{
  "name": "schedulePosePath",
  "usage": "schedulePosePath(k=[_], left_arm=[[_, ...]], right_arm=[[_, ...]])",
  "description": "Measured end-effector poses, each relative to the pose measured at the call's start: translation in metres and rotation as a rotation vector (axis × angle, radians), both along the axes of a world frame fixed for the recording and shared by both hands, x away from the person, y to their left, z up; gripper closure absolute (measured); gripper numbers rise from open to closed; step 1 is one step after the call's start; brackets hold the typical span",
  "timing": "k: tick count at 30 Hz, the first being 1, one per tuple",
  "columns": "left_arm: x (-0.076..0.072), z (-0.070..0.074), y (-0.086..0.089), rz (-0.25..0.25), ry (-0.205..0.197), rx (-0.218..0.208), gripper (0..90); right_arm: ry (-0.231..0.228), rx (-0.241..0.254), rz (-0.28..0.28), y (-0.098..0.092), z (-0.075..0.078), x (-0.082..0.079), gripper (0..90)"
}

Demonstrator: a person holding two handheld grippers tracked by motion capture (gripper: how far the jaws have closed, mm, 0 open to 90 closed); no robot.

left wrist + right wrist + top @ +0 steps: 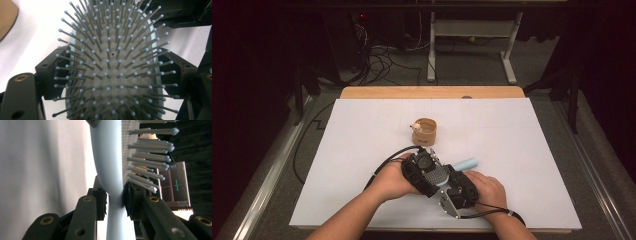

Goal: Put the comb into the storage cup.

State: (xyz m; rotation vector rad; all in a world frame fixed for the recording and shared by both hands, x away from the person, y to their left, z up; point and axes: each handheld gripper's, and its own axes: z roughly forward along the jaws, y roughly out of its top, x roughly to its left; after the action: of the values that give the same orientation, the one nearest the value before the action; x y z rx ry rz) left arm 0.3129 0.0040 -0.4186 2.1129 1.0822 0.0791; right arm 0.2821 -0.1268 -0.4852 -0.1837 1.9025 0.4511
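Pinching hairbrush head across its width, left gripper fingers clamped on both edges; right gripper fingers squeezed onto neck below bristles; pale handle sticking out over tabletop

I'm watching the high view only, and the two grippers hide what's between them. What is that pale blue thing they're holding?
Observer: A hairbrush; its grey bristles point at the left gripper's camera.
Operator: How does that gripper hold it?
Observer: The left gripper has its jaws pressed on the two side edges of the brush head.
Operator: And the other one?
Observer: The right gripper is clamped on the narrow neck just below the head.
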Motion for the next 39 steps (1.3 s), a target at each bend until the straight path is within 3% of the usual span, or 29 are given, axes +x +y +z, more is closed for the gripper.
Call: schedulePosePath(k=[5,18,31,39], left_arm=[[0.001,0.002,0.0,0.003,0.006,-0.011,20.0],[0.001,0.005,0.003,-0.009,0.004,-0.028,15.4],[-0.001,0.01,0.01,-0.004,-0.045,-0.037,1.6],[-0.002,0.009,0.02,0.006,-0.052,-0.036,0.3]], right_arm=[[-0.024,-0.012,0.001,0.0,0.0,0.0,75.9],[-0.026,-0.031,0.002,0.001,-0.001,0.0,78.3],[-0.032,-0.035,-0.019,0.0,0.0,0.001,78.4],[-0.024,-0.023,-0.032,-0.003,0.001,0.002,78.3]])
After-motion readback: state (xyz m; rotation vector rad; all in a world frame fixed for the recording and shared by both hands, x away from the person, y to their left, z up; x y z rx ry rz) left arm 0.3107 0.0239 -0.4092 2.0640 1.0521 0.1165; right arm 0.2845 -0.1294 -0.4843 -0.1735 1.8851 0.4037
